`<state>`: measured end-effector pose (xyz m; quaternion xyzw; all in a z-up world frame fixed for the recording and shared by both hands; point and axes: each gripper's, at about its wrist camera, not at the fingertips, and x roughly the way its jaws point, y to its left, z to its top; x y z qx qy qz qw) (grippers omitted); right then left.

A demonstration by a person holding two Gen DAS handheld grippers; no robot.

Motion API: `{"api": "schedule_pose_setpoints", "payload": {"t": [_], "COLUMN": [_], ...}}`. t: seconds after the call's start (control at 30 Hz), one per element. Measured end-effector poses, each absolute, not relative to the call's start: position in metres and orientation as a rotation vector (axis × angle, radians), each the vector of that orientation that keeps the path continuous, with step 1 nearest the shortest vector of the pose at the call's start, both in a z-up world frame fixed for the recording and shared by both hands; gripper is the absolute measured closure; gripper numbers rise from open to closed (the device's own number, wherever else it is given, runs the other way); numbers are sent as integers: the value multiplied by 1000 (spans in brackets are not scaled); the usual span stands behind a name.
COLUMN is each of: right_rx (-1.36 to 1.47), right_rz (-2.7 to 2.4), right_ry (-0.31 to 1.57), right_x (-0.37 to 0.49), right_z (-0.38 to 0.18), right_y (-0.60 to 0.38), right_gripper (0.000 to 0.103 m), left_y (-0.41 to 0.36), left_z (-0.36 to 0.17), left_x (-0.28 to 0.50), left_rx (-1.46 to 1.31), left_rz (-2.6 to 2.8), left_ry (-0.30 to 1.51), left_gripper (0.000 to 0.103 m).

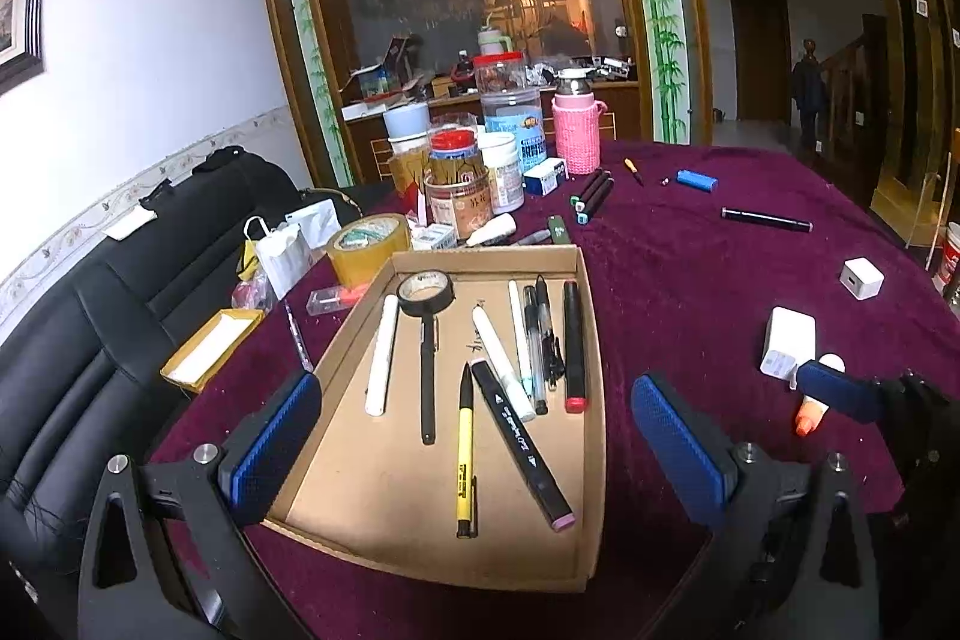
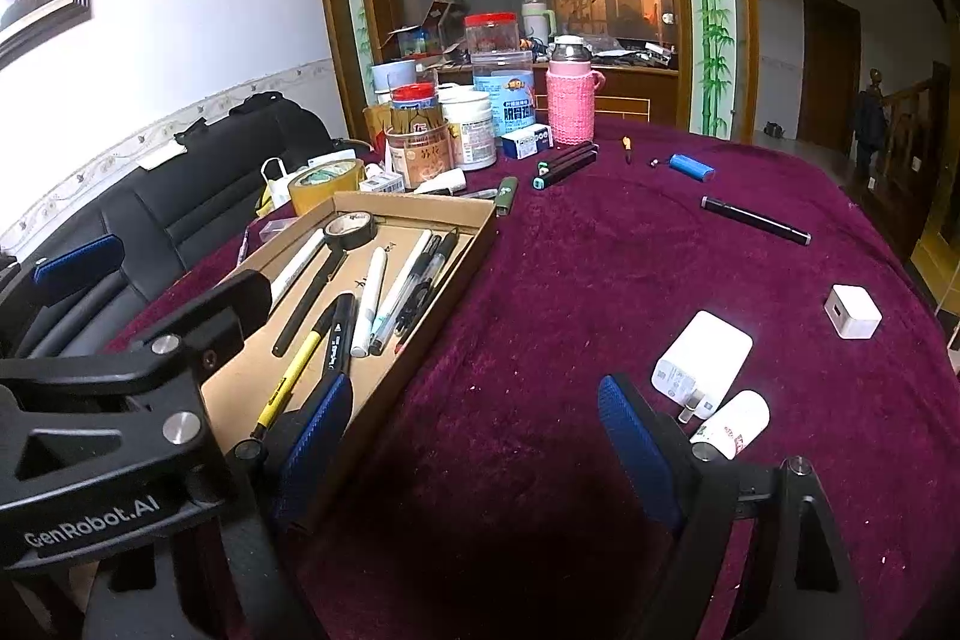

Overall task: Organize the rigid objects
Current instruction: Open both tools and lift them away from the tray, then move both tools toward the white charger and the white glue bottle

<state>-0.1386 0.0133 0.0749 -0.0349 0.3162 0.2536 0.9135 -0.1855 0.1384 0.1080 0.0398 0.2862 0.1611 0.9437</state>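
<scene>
Left wrist view: the left gripper (image 1: 474, 436) is hovering wide open and empty over the cardboard tray (image 1: 591, 340), where pens and markers are already lying — a yellow pen (image 1: 465, 454), a black marker (image 1: 521, 445), a red-tipped marker (image 1: 573, 346) and a tape roll (image 1: 426, 293) among them. At the right edge, a blue pad of the other gripper is showing beside a white charger (image 1: 787, 341).

Right wrist view: the right gripper (image 2: 474, 436) is also hanging open, holding nothing, above bare purple cloth (image 2: 570, 268) between the tray (image 2: 420, 370) and the charger (image 2: 699, 359). A white tube (image 2: 733, 424) is lying just beside the charger; a small white cube (image 2: 852, 311), a dark marker (image 2: 755, 219), a blue cell (image 2: 691, 166) and two black markers (image 2: 564, 166) are sitting farther out on the cloth.

Sorting looks partway through — several loose items are waiting outside the tray. The next pick probably calls for the right gripper swinging toward the tube or charger, squaring its open fingers across the item's narrow width, then closing.
</scene>
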Motion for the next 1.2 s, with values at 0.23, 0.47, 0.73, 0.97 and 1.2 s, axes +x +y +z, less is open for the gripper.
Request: {"api": "schedule_pose_setpoints", "payload": {"t": [0.23,0.47,0.73,0.97,1.2], "right_rx": [-53,-45,-25,40,152], "right_rz": [510,485,461,401,289], "right_ry": [662,673,695,709,725], "right_x": [-134,-126,-117,-105,-79], "right_z": [72,68,62,60,65], "right_y": [6,-6,-25,-67,-132], "right_gripper": [15,15,15,15,15], "left_y": [135,131,125,117,102], "left_z": [103,100,95,90,85], "left_x": [-181,-176,-170,-164,-157], "left_rx": [85,80,90,116,138], "left_rz": [319,312,302,299,271], "left_ry": [605,619,643,662,690], "left_gripper": [0,0,0,0,0]}}
